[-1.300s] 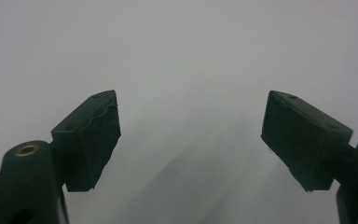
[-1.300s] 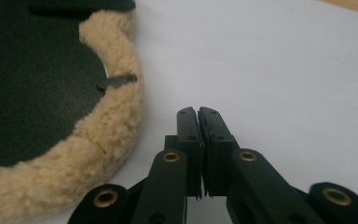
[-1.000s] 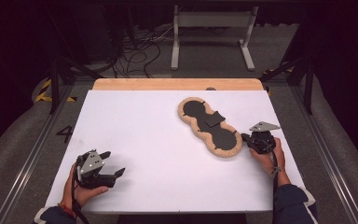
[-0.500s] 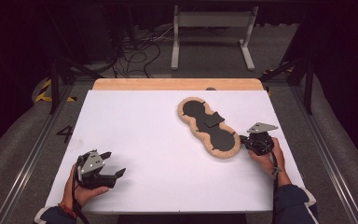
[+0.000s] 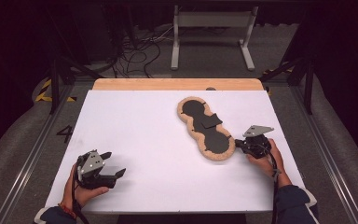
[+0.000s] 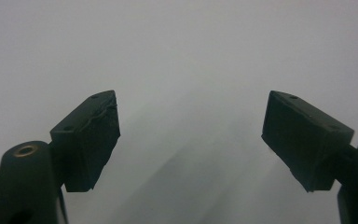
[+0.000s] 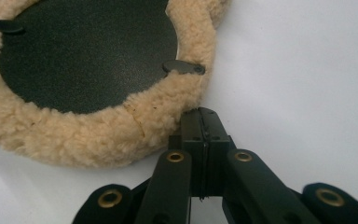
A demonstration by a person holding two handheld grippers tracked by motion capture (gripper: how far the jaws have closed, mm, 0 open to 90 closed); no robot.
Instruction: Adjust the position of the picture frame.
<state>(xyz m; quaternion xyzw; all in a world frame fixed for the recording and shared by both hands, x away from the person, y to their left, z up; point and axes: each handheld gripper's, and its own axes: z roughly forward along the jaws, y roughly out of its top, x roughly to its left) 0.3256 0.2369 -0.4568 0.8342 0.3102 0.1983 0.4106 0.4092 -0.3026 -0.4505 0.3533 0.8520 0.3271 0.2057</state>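
A peanut-shaped fleece pad point(image 5: 214, 155) with black panels point(image 5: 216, 141) lies right of centre on the white table point(image 5: 144, 126), and a loose black flap point(image 5: 207, 121) lies across its waist. My right gripper point(image 5: 239, 143) is shut, its tip against the pad's near fleece rim. In the right gripper view the closed pads point(image 7: 203, 114) meet the cream fleece point(image 7: 98, 135) just below a small black tab point(image 7: 184, 67), and nothing shows between them. My left gripper point(image 5: 114, 163) rests at the front left, open, with only bare table between its pads point(image 6: 191, 98).
A wooden strip point(image 5: 177, 84) runs along the table's far edge. Beyond it on the dark floor stand a metal frame point(image 5: 209, 28) and loose cables point(image 5: 135, 51). Metal rails point(image 5: 32, 154) flank the table on both sides.
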